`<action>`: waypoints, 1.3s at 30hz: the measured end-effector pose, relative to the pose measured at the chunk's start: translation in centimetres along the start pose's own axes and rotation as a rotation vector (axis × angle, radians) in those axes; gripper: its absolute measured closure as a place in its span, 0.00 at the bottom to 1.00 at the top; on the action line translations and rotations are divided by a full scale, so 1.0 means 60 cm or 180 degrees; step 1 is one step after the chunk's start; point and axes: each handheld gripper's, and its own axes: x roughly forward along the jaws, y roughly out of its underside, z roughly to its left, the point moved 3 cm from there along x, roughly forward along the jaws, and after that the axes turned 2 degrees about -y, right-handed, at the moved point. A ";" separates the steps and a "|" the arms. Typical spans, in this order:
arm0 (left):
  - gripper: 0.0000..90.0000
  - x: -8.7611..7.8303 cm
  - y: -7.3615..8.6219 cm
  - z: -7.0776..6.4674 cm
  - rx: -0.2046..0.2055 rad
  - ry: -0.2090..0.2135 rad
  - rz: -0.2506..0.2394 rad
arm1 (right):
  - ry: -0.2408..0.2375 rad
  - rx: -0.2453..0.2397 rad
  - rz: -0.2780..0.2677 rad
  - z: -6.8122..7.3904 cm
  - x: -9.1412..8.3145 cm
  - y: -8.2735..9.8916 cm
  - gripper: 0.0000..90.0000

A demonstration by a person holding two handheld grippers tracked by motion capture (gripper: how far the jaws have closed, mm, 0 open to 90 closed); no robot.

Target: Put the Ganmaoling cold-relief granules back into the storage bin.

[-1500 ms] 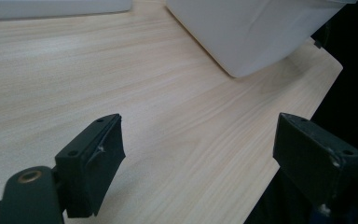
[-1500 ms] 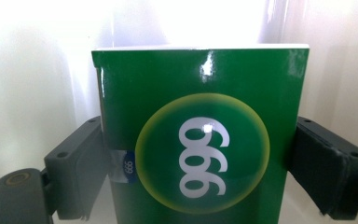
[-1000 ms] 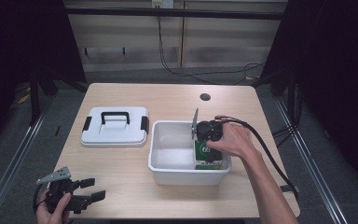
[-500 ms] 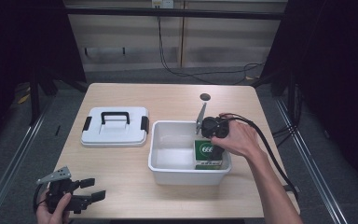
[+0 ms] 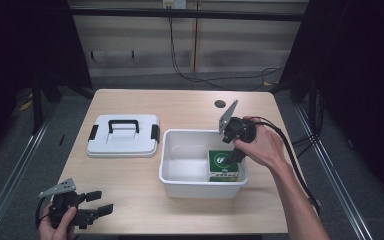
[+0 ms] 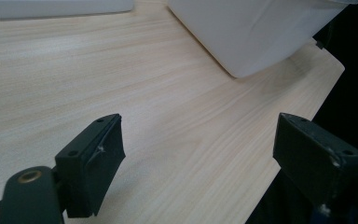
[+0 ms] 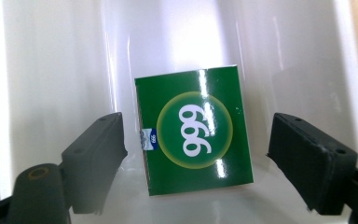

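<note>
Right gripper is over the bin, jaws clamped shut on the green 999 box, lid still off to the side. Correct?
Not quite. The right gripper is over the white bin and the lid lies beside it on the table, but the jaws aren't clamped: the right gripper view shows them wide open, with a gap on each side of the green box, which lies in the bin.

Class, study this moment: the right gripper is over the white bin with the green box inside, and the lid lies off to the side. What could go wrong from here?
1. The right gripper has open jaws either side of the green box, which lies close to the white bin wall; a jaw might catch the wall.
2. The left gripper rests open at the table edge and might slip off.
</note>
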 end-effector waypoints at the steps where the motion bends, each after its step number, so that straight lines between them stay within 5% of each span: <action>1: 0.18 0.000 0.000 0.000 0.0000 -0.0009 0.0002 | -0.0012 0.0031 -0.0084 0.000 -0.004 0.002 0.21; 14: 0.18 0.002 0.000 -0.002 0.0023 0.0001 0.0035 | 0.0145 0.0131 -0.0741 0.005 -0.039 0.028 0.22; 26: 0.18 0.003 0.001 -0.001 0.0001 -0.0022 0.0029 | 0.0371 0.0232 -0.1166 0.012 -0.060 0.069 0.23; 30: 0.18 0.003 0.001 0.000 -0.0004 -0.0025 0.0028 | 0.0432 0.0340 -0.1300 0.013 -0.067 0.089 0.23; 32: 0.18 0.004 0.002 -0.001 -0.0015 -0.0028 0.0026 | 0.0362 0.0395 -0.1543 0.015 -0.071 0.097 0.23; 39: 0.18 0.003 0.002 0.000 -0.0015 -0.0042 0.0027 | 0.0556 0.0535 -0.1716 0.019 -0.077 0.116 0.23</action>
